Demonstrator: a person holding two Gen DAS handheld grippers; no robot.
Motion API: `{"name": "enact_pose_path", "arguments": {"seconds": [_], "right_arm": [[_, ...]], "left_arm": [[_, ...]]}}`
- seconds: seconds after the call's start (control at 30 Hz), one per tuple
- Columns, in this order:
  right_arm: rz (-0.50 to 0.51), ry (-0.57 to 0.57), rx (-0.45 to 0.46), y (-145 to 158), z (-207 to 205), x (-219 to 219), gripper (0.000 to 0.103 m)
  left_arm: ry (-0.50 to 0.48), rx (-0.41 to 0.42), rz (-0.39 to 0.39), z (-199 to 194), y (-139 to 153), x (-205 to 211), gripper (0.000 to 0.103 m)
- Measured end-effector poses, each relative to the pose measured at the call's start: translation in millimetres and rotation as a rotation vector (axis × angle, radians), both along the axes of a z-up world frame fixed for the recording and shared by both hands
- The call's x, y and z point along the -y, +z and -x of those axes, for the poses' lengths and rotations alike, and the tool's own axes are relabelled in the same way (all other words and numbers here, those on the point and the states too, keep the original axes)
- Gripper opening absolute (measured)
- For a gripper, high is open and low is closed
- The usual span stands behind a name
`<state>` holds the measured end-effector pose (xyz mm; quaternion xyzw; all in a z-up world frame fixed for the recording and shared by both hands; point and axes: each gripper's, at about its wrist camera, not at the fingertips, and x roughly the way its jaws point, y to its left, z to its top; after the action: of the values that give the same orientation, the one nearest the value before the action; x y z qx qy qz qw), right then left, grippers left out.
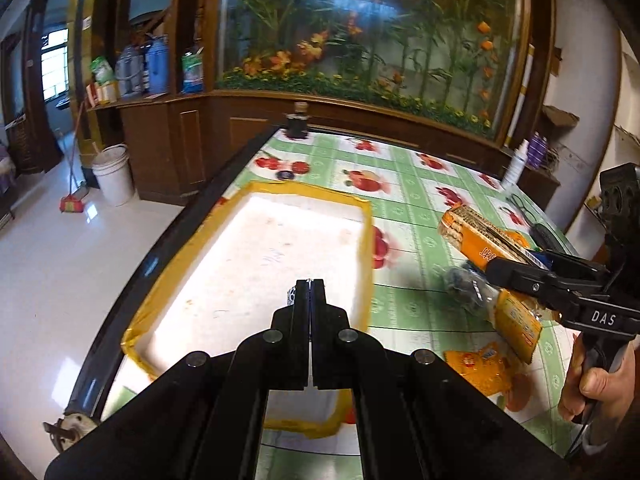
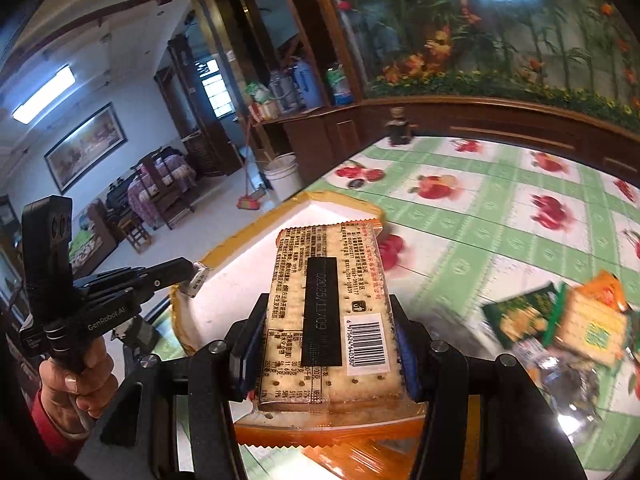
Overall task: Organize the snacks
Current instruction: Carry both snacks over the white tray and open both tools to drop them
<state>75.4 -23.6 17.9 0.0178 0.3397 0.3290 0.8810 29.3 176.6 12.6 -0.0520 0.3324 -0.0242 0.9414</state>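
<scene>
On the table (image 1: 404, 200) stands one white foam tray (image 1: 256, 256) edged in yellow tape. Two grippers are in view: the left gripper (image 1: 309, 286) and the right gripper (image 2: 326, 340). One cracker packet (image 2: 326, 300) sits between the right gripper's fingers, and one small wrapped sweet (image 2: 199, 280) hangs at the tip of the left gripper. Loose on the cloth beside the tray lies a heap of snacks; at least four can be told apart in the blur: one green packet (image 2: 520, 312), one cracker packet with a green label (image 2: 592, 328), one clear bag (image 2: 568, 380) and one flat orange packet (image 1: 480, 368). One dark bottle (image 1: 297, 120) stands at the far edge. On the floor stands one white bucket (image 1: 114, 174), and one broom (image 1: 72, 200) leans nearby.
</scene>
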Motion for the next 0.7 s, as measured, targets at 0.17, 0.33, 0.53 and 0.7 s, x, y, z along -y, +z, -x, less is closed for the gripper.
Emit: {"name": "enact_pose_path", "arguments": {"seconds": [0.17,0.33,0.53,0.7], "right_arm": [[0.024,0.085,-0.005,-5.8,-8.7,-54.3,0.055],[0.030,0.129,-0.020,-15.9,-18.0,-92.3,0.055],[0.040,0.134,-0.030,-23.9,-33.2,-120.6,0.055],[0.069,0.125,-0.054,-37.9,-43.2,-136.4,0.055]], "left_arm": [[0.072,0.009,0.016,1.4,-0.5,-27.8,0.000],[0.124,-0.008,0.013,-3.6,-7.8,-45.2,0.000],[0.194,-0.061,0.020,-14.2,-26.5,-60.9,0.000],[0.257,-0.098,-0.009,-19.2,-39.4,-69.6,0.000]]}}
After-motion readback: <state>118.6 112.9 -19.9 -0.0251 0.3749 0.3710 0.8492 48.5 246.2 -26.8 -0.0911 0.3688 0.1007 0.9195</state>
